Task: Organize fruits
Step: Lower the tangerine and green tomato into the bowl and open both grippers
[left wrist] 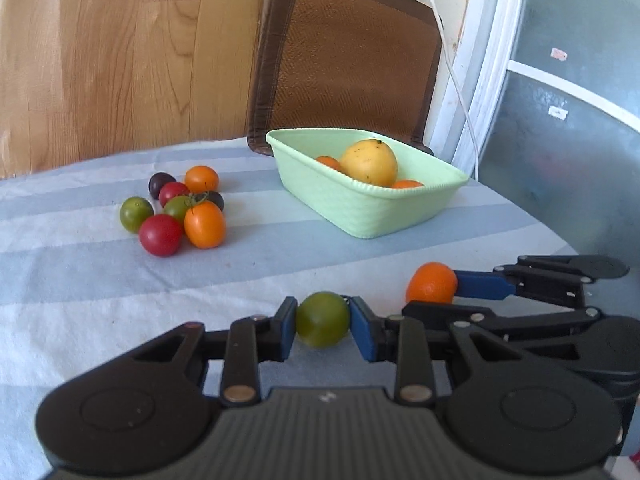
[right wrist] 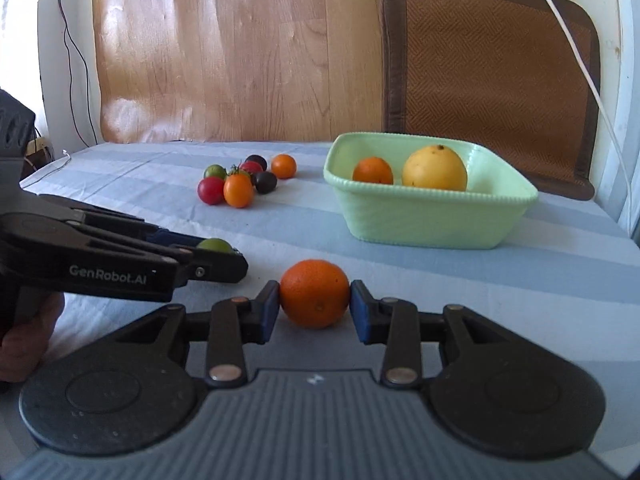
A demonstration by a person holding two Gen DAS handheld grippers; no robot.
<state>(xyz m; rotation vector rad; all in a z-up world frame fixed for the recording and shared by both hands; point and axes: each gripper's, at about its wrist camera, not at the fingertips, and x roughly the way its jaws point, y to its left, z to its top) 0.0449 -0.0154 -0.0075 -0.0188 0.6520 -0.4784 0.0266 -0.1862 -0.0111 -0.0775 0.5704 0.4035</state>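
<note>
Basket [right wrist: 432,220]: ahead and right of both grippers, on tabletop [right wrist: 520,280]. Orange [right wrist: 314,293]: firm, light; right gripper [right wrist: 314,308] clamped its middle. Green tomato [left wrist: 322,319]: soft, bruisable, slippery; left gripper [left wrist: 322,328] pinched its widest part.

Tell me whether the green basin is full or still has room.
Still has room. The green basin holds a yellow fruit and small oranges, with bare wall showing above them.

Looks like a home dining spot: striped cloth over a table [right wrist: 400,272], woven-backed chair [right wrist: 492,76] at the far right, wood-grain panel [right wrist: 240,48] behind, frosted-glass door [left wrist: 560,120] right, wall charger cable [left wrist: 452,64] dangling.
</note>
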